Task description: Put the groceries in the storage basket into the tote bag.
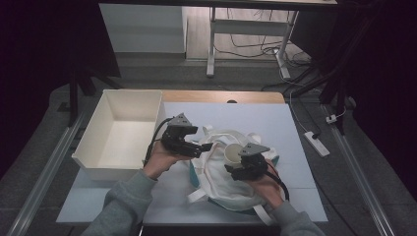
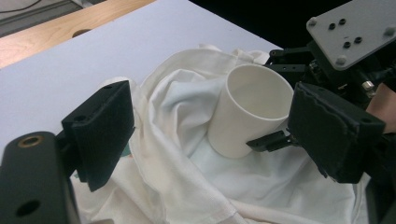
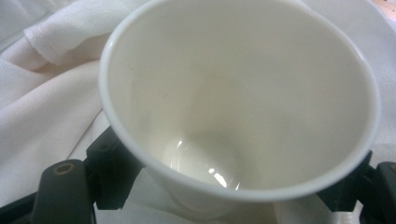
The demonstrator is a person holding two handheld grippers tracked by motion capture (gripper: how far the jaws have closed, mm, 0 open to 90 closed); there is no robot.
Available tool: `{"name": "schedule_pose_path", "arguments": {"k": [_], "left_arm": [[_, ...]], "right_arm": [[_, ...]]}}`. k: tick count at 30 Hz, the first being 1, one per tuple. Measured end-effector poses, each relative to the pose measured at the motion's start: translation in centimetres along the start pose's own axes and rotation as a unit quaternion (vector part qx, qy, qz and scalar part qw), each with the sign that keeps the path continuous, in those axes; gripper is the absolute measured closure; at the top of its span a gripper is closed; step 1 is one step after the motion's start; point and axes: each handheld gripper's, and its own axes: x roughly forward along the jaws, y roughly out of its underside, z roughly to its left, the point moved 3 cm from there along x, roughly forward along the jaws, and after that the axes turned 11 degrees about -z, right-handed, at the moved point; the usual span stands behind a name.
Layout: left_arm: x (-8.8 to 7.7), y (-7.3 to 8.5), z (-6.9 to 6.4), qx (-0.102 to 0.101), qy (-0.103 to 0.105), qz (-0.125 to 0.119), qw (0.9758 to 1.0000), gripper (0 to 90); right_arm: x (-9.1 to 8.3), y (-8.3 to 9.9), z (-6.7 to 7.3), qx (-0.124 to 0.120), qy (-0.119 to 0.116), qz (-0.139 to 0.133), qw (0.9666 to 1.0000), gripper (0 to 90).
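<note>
At the far left of the desk point(image 1: 275, 118) sits an open white box point(image 1: 123, 132), its inside bare. Just right of it the person's left hand point(image 1: 160, 158) holds the left tool point(image 1: 206, 146) level above a crumpled white cloth bag point(image 1: 216, 177), its two black pads spread wide with nothing gripped; from its own camera the cloth lies between and beneath them. Further right a white paper cup point(image 1: 233, 152) stands slightly tilted on the bag, mouth up and empty. The right tool point(image 1: 234, 169) has its jaws set on either side of the cup's lower wall, wide apart and clasping it.
</note>
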Motion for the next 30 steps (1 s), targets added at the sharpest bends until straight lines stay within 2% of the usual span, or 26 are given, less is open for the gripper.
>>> {"name": "schedule_pose_path", "arguments": {"k": [3, 6, 9, 11, 16, 20, 25, 30], "left_arm": [[0.2, 0.1, 0.0, 0.001, 0.0, 0.005, 1.0, 15.2], [0.2, 0.3, 0.0, 0.004, -0.003, 0.011, 0.9999, 15.1], [0.2, 0.5, 0.0, 0.006, -0.005, 0.015, 0.9999, 15.1], [0.1, 0.6, 0.0, 0.007, -0.005, 0.018, 0.9998, 15.1], [0.0, 0.9, 0.1, 0.004, -0.008, 0.025, 0.9997, 15.2], [-0.1, 1.1, 0.0, 0.003, -0.009, 0.029, 0.9995, 15.3], [-0.2, 1.5, -0.1, 0.002, -0.008, 0.036, 0.9993, 15.3], [-0.3, 1.7, 0.0, 0.0, -0.009, 0.043, 0.999, 15.4]], "right_arm": [[0.0, -0.1, 0.2, -0.008, 0.0, 0.002, 1.0, 19.3], [-0.1, -0.2, 0.4, -0.006, -0.013, 0.008, 0.9999, 10.6], [-1.3, -0.7, 0.7, 0.0, -0.015, -0.009, 0.9998, 5.3], [-2.5, -1.0, 0.8, -0.004, -0.009, -0.018, 0.9998, 3.3], [-5.1, -1.6, 0.0, 0.011, 0.005, -0.033, 0.9994, 2.5], [-6.0, -1.7, -0.8, 0.022, 0.012, -0.04, 0.9989, 2.5], [-7.3, -1.9, -1.7, 0.023, 0.017, -0.053, 0.9982, 2.8], [-8.7, -1.8, -2.9, 0.04, 0.022, -0.069, 0.9966, 5.3]]}}
